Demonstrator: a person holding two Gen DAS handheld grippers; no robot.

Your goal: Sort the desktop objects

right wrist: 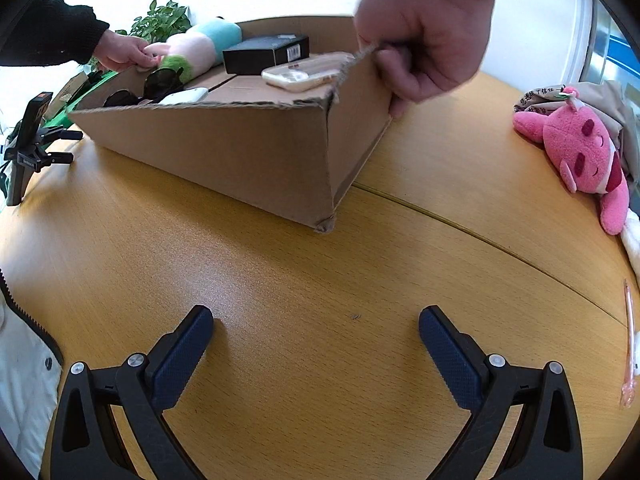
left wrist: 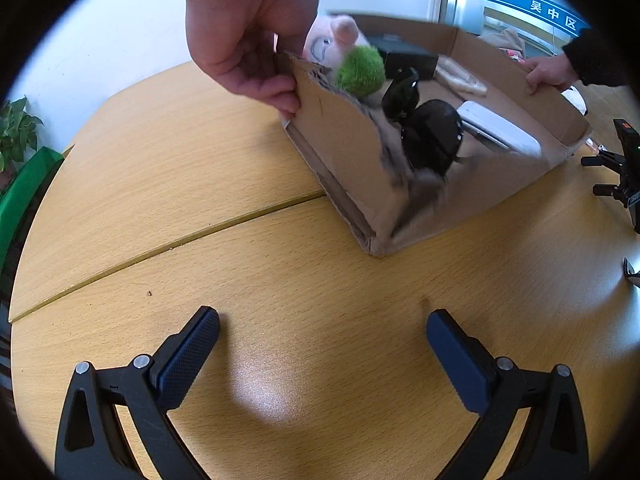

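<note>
A shallow cardboard box (left wrist: pixel 344 140) (right wrist: pixel 224 148) is held tilted on the wooden table by two bare hands (left wrist: pixel 248 28) (right wrist: pixel 424 36). Inside it are black sunglasses (left wrist: pixel 428 128) (right wrist: pixel 160 78), a white device (left wrist: pixel 500 128) (right wrist: pixel 186 96), a black box (left wrist: pixel 408 56) (right wrist: pixel 264 54), a beige case (right wrist: pixel 304 72) and a pink plush with a green tuft (left wrist: pixel 360 70) (right wrist: pixel 192 52). My left gripper (left wrist: pixel 322 332) is open and empty above the table, in front of the box. My right gripper (right wrist: pixel 316 330) is open and empty, also in front of the box.
A pink plush rabbit (right wrist: pixel 584 156) lies at the table's right edge beside a bag (right wrist: pixel 608 100). A pink pen (right wrist: pixel 630 340) lies at the right. A black phone stand (left wrist: pixel 624 168) (right wrist: pixel 28 148) sits beside the box. A potted plant (left wrist: pixel 16 132) (right wrist: pixel 160 20) stands beyond the table.
</note>
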